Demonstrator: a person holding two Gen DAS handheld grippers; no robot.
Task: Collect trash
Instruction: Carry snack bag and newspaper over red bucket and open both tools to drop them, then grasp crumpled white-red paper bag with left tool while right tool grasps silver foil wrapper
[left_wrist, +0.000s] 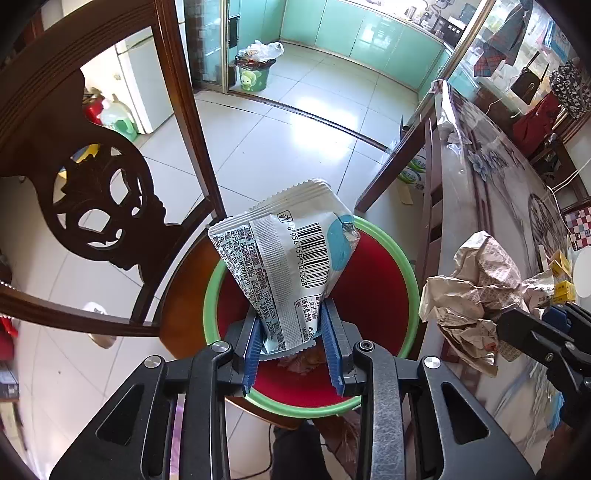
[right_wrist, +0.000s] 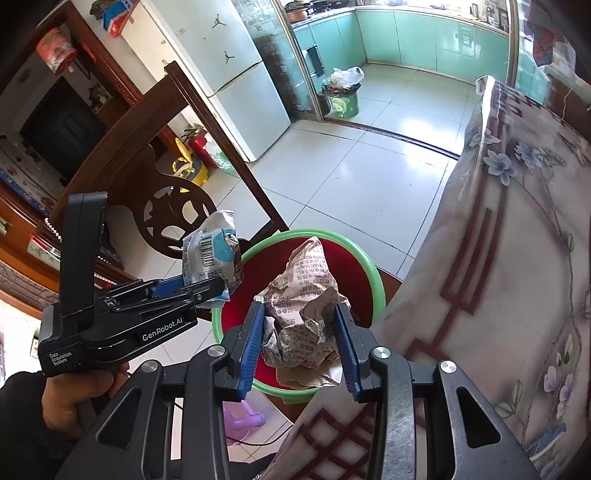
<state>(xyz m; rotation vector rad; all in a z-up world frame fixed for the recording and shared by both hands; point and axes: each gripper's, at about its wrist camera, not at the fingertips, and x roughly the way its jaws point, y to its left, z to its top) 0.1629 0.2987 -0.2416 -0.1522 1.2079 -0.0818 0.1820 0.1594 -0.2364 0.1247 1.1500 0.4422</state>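
Observation:
My left gripper (left_wrist: 293, 345) is shut on a white snack wrapper (left_wrist: 291, 254) with a barcode and holds it over a red bin with a green rim (left_wrist: 406, 266). The bin stands on a wooden chair seat. My right gripper (right_wrist: 301, 345) is shut on a crumpled printed paper wad (right_wrist: 306, 306) above the same bin's green rim (right_wrist: 375, 280), beside the table edge. The wad (left_wrist: 476, 291) and the right gripper (left_wrist: 532, 332) also show in the left wrist view. The left gripper (right_wrist: 212, 291) with the wrapper (right_wrist: 212, 254) shows in the right wrist view.
A dark carved wooden chair back (left_wrist: 96, 199) stands left of the bin. A table with a floral cloth (right_wrist: 517, 277) is at the right. Small yellow boxes (left_wrist: 561, 277) lie on it. A full green trash can (left_wrist: 255, 70) stands far off by the kitchen.

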